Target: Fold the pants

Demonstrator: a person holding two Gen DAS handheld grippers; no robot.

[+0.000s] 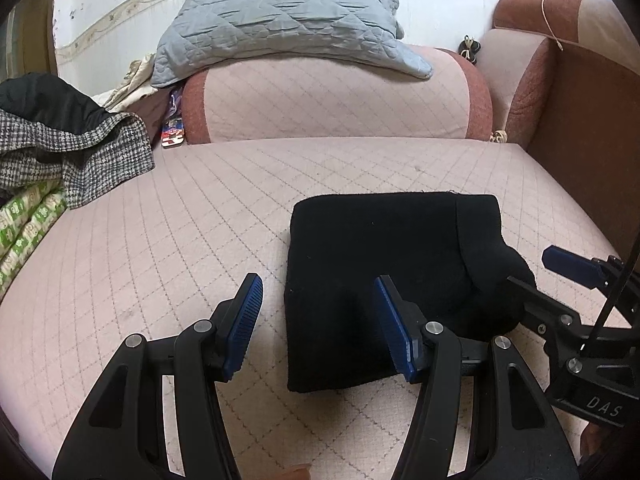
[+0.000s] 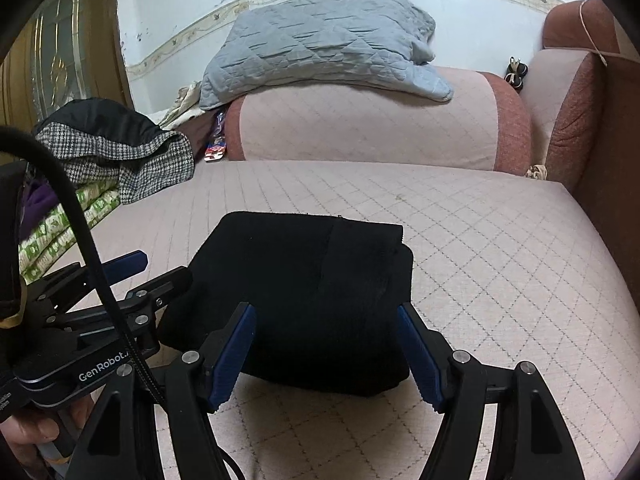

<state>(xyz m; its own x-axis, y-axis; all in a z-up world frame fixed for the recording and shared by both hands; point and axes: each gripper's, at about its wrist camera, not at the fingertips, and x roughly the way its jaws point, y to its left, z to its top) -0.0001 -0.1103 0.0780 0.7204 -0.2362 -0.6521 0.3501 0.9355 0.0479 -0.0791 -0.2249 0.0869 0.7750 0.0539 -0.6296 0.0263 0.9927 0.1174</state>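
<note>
The black pants (image 1: 384,268) lie folded into a compact block on the pink quilted sofa seat (image 1: 160,220); they also show in the right wrist view (image 2: 304,296). My left gripper (image 1: 318,292) is open and empty, just above the block's near left corner. My right gripper (image 2: 326,320) is open and empty, its fingers straddling the block's near edge. The right gripper also shows in the left wrist view (image 1: 532,270) at the block's right side. The left gripper shows in the right wrist view (image 2: 160,268) at the block's left side.
A houndstooth and black garment pile (image 1: 68,152) sits on green-patterned bedding (image 1: 28,228) at the left. A grey quilted cover (image 1: 280,20) lies on the backrest cushion (image 1: 332,100). The brown armrest (image 1: 580,120) bounds the right side.
</note>
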